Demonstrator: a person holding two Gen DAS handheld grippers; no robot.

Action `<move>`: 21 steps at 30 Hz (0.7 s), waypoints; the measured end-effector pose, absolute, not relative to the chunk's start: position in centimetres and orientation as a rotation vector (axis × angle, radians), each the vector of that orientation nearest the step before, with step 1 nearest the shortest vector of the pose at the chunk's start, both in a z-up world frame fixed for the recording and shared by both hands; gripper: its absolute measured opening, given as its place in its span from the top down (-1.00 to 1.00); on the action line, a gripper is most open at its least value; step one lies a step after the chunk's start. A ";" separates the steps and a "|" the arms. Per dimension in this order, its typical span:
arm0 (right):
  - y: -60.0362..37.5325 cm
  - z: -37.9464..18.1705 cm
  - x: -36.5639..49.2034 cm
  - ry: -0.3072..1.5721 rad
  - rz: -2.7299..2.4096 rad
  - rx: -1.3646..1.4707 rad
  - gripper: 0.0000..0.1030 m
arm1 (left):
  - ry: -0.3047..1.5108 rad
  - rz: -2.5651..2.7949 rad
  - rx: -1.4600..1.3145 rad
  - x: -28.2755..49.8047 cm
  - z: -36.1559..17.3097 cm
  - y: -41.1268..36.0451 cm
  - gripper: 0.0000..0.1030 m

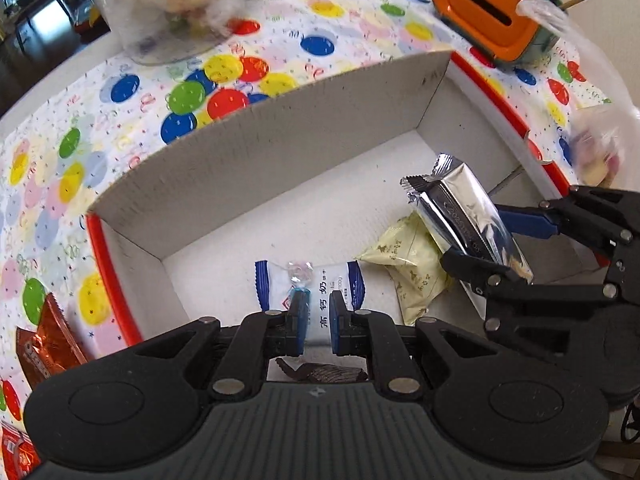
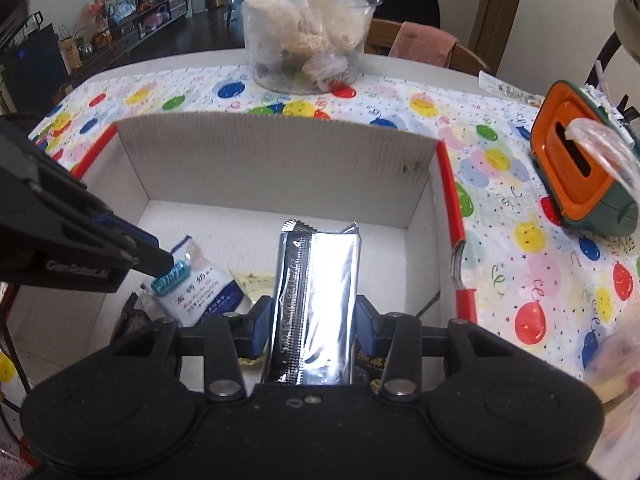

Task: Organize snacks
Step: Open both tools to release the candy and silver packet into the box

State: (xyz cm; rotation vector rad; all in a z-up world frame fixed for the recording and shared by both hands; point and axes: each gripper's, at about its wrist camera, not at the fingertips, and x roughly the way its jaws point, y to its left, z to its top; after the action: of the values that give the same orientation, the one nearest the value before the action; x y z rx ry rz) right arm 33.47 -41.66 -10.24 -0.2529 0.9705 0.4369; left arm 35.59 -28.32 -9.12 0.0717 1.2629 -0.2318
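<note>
Both grippers hang over the open cardboard box point(image 2: 280, 148) on the balloon-print tablecloth point(image 1: 224, 68), each bringing in a snack, so the step in hand looks like delivery rather than picking.

The left gripper point(image 1: 316, 316) is clenched; a small candy in a blue twist wrapper point(image 2: 172, 276) is pinched at its tips, just above the white-and-blue biscuit packet point(image 1: 320, 292) that lies on the box floor. The right gripper point(image 2: 312, 320) clamps a silver foil bar point(image 2: 320, 288) across its width, the bar jutting forward and tilted, its far end above the floor and not visibly resting on anything. A pale yellow pouch point(image 1: 412, 260) lies beneath it, beside the biscuit packet, and a dark wrapper shows under the left gripper, partly hidden.

An orange foil packet point(image 1: 48, 340) waits on the cloth outside the box wall.

The next move probably calls for lowering each snack a little further, then letting go. The candy is tiny and may roll or cling to a pad. The foil bar is best laid in the bare half of the floor toward the far wall, rather than stacked on the yellow pouch
</note>
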 end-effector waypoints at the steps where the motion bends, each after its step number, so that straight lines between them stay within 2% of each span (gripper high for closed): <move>1: -41.7 -10.4 33.5 0.976 0.441 -0.247 0.19 | 1.270 -0.231 0.065 35.7 -9.3 -28.2 0.78; 14: -42.1 -10.4 32.9 0.983 0.432 -0.220 0.15 | 1.216 -0.222 0.013 34.4 -8.2 -27.3 0.77; 21: -42.6 -8.8 32.0 0.953 0.438 -0.159 0.01 | 1.172 -0.222 0.002 32.9 -6.8 -26.7 0.77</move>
State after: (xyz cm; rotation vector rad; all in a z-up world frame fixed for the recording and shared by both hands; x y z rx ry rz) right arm 32.03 -42.62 -8.79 -0.1588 0.9531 0.4383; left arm 32.87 -26.67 -6.85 0.0016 1.1718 -0.2224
